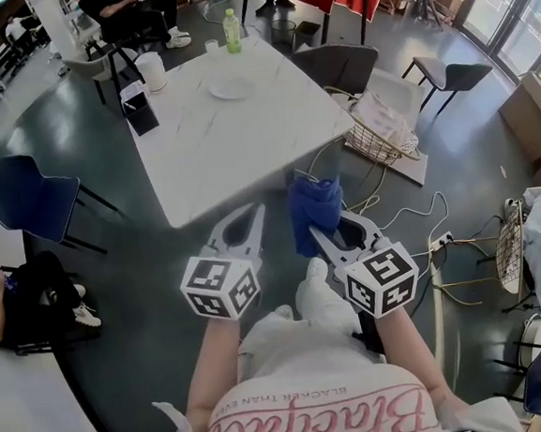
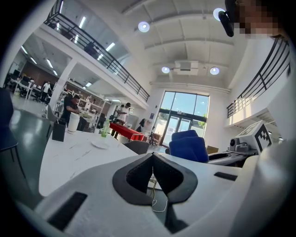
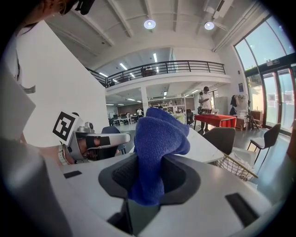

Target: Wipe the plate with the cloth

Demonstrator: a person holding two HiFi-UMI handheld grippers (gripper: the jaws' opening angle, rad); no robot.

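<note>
right gripper (image 3: 150,172) clamped on blue cloth (image 3: 158,138); left gripper (image 2: 152,159) closed and empty.
right jaws pinch the cloth at its lower part, and the rest bunches up above the pads. left jaws meet with nothing between them. both grippers are held side by side above the dark floor (image 1: 136,288), just short of the near edge of the white table (image 1: 246,147). the plate (image 1: 231,89) lies on the far part of the table, well apart from both grippers, near a green bottle (image 1: 232,30).
</note>
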